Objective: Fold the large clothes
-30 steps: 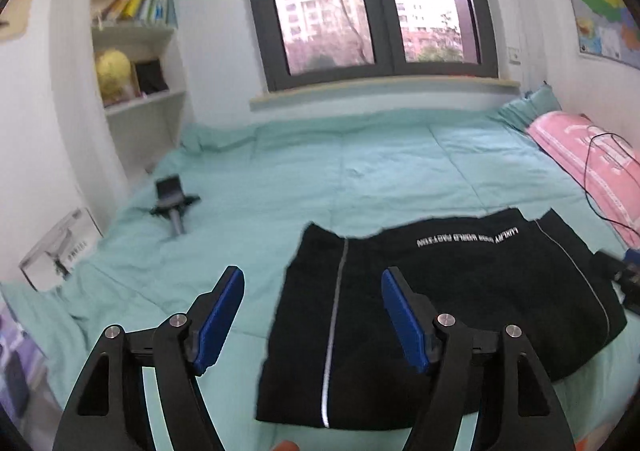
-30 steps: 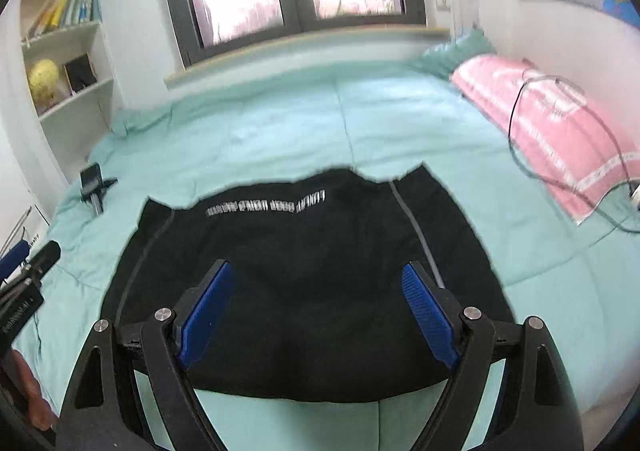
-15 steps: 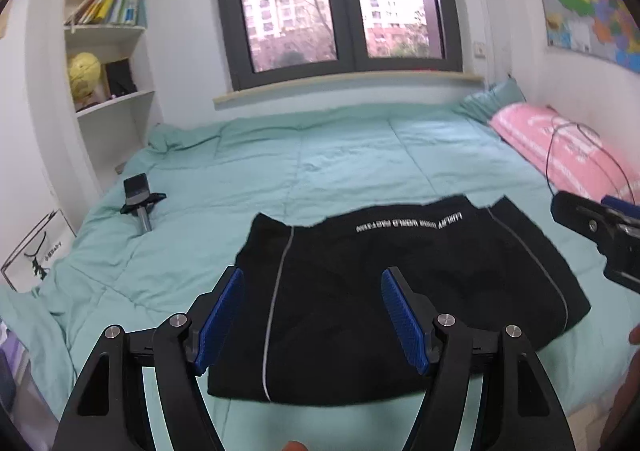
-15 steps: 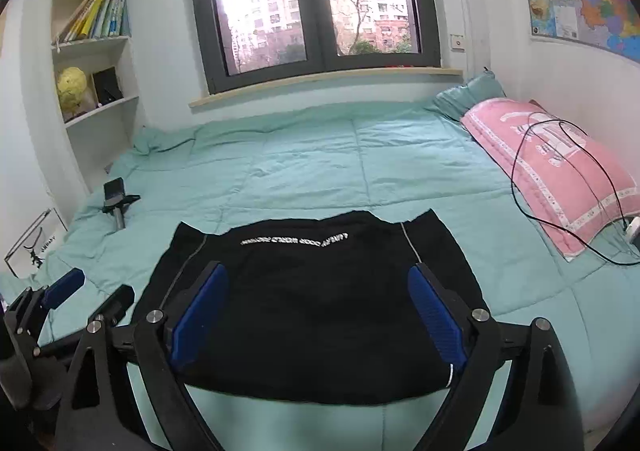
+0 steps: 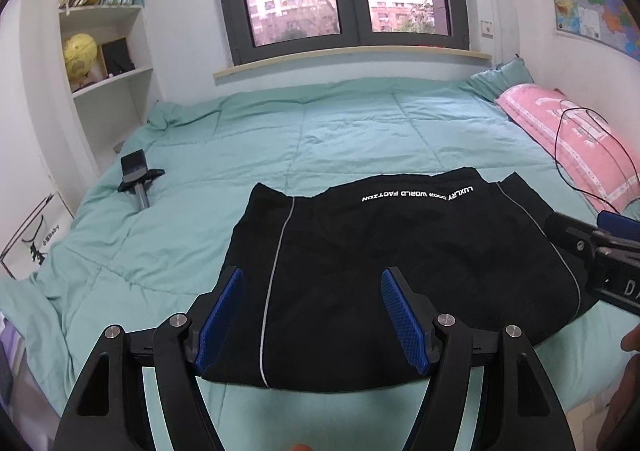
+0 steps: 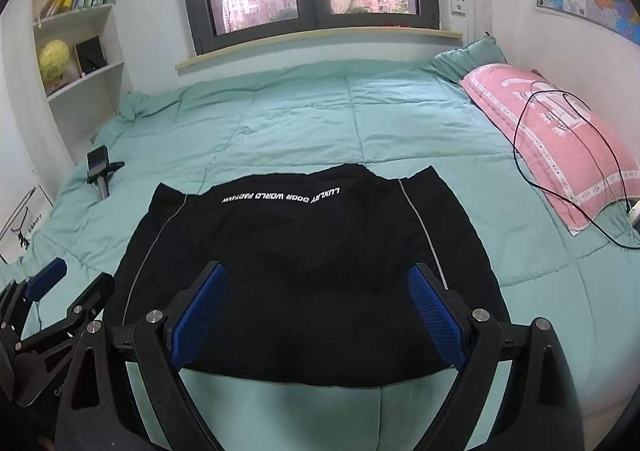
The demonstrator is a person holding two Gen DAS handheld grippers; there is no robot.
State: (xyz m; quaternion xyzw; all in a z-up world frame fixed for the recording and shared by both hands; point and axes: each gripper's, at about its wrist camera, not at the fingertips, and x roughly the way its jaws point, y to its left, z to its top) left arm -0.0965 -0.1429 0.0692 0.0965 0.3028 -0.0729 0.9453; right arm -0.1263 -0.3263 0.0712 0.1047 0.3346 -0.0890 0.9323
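Both your left tool (image 5: 312, 315) and right tool (image 6: 316, 311) gape empty above the black garment (image 6: 304, 275), so pinching one layer could drag it crooked.

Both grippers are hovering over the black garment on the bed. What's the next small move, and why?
Probably lower both to the near hem: left gripper and right gripper stand open and empty above the black garment, which lies flat on the quilt with no edge gripped.

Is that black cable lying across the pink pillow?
Yes, in the right wrist view the black cable loops over the pink pillow and trails off its near end.
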